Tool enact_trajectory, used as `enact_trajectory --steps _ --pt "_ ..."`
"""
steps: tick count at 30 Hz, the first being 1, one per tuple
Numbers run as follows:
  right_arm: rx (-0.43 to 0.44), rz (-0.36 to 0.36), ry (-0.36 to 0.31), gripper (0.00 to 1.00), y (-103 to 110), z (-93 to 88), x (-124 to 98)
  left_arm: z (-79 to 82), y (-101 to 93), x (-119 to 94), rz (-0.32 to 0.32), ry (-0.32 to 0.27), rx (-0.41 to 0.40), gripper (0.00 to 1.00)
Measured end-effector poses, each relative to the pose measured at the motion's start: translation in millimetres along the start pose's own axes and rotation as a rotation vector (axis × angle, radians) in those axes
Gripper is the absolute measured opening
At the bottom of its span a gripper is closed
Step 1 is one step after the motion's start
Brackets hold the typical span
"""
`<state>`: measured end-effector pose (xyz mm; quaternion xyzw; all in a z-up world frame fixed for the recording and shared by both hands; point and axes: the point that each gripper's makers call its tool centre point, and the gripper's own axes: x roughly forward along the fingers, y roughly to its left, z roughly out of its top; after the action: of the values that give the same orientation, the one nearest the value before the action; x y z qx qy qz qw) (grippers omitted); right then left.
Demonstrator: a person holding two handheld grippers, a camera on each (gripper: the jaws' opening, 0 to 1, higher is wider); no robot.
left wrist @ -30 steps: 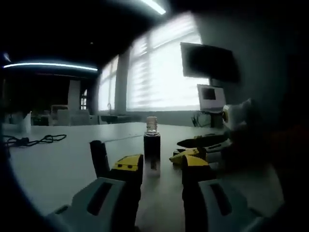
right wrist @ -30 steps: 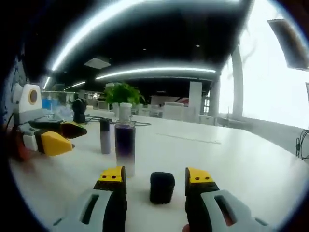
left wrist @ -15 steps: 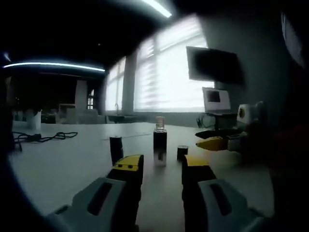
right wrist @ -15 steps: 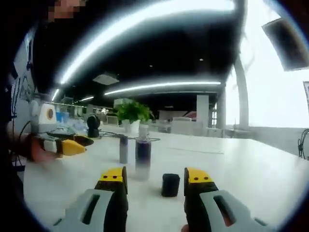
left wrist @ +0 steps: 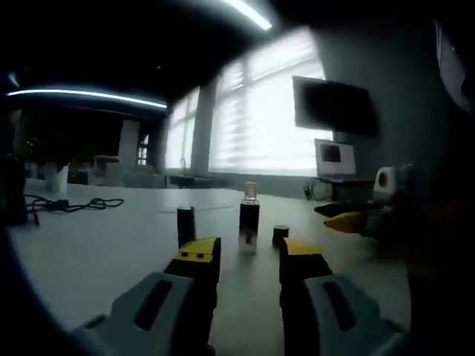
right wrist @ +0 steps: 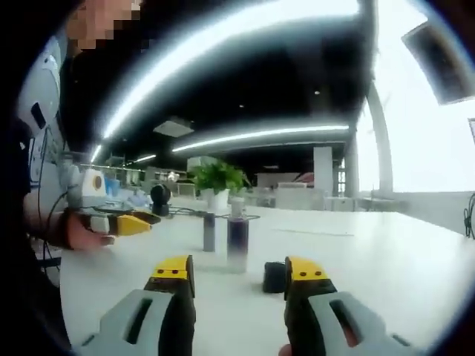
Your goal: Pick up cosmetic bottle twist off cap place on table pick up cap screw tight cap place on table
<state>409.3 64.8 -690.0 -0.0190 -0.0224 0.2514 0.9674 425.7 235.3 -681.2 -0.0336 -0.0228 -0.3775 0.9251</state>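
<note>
So, bottle [right wrist: 237,242] standing uncapped on desk [right wrist: 386,259], cap [right wrist: 274,277] sitting just beside it. Both my tools, left tool [left wrist: 248,256] and right tool [right wrist: 239,273], hanging open, gripping nothing. Reckoning unscrewing part done; picking cap up, screwing tight, setting down all left.

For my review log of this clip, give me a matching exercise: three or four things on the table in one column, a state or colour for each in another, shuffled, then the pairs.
Things:
1. bottle
2. cap
3. slim tube
4. plant

States:
A. green, far across the table
B. small, black, lying off the bottle
C. dark, upright, neck bare
D. grey, upright beside the bottle

Pairs: 1-C, 2-B, 3-D, 4-A
</note>
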Motion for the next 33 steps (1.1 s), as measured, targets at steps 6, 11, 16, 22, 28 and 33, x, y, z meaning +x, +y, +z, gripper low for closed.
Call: enact_trajectory --steps 6,11,16,22,28,33 --pt "-0.006 0.001 0.009 0.41 0.3 -2.7 0.5 -0.7 3.7 -4.5 0.013 0.006 -0.005 0.22" --pt "-0.014 0.001 0.015 0.40 1.3 -4.1 2.0 -2.2 1.3 -2.8 0.001 0.010 -0.007 0.22" --pt "-0.006 -0.008 0.011 0.40 1.4 -2.3 3.7 -3.7 4.4 0.9 0.018 0.022 -0.005 0.22" --pt "-0.005 -0.031 0.012 0.40 -1.0 -2.1 3.4 -5.9 0.9 8.0 0.016 0.038 0.001 0.22" --pt "0.003 -0.042 0.010 0.40 -2.6 -1.3 3.5 -6.1 -0.4 23.0 0.003 0.040 -0.051 0.22" --pt "-0.002 -0.049 0.011 0.40 -3.1 -1.3 3.2 -10.0 -2.5 32.8 -0.003 0.053 -0.047 0.22"
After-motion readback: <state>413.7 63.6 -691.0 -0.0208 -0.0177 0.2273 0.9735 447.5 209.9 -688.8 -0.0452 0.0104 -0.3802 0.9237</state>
